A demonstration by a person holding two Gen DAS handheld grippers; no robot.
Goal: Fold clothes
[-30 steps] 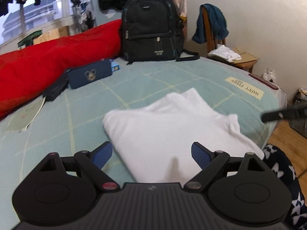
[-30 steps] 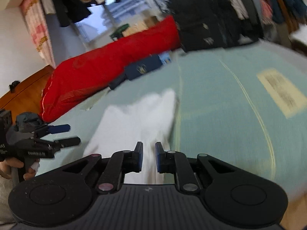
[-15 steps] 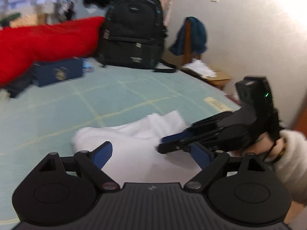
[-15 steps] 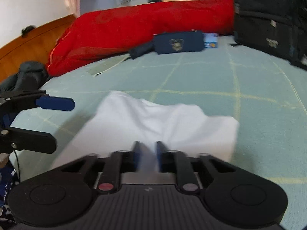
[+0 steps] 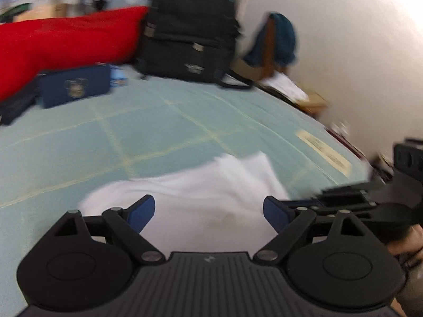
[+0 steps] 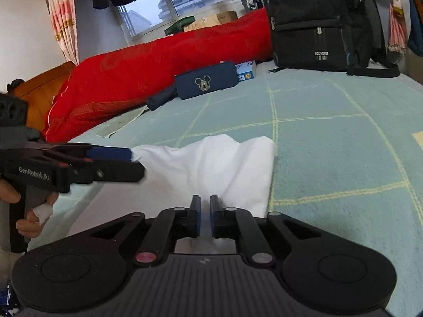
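A folded white garment (image 5: 201, 198) lies on the pale green bed cover (image 5: 158, 132); it also shows in the right wrist view (image 6: 211, 163). My left gripper (image 5: 208, 211) is open, its blue pads spread wide just above the garment's near edge. In the right wrist view it (image 6: 116, 162) hovers at the garment's left edge. My right gripper (image 6: 205, 211) has its jaws nearly together over the garment's near edge; no cloth shows between them. In the left wrist view it (image 5: 343, 198) sits low at the garment's right side.
A black backpack (image 6: 317, 21) stands at the far side of the bed next to a red duvet (image 6: 158, 71). A navy Mickey pouch (image 6: 206, 82) lies in front of them. A chair with a blue garment (image 5: 277, 39) stands by the wall.
The left wrist view has swung left and pulled back a little. My right gripper has dropped lower to the garment's right side and stays shut. The garment lies as before.
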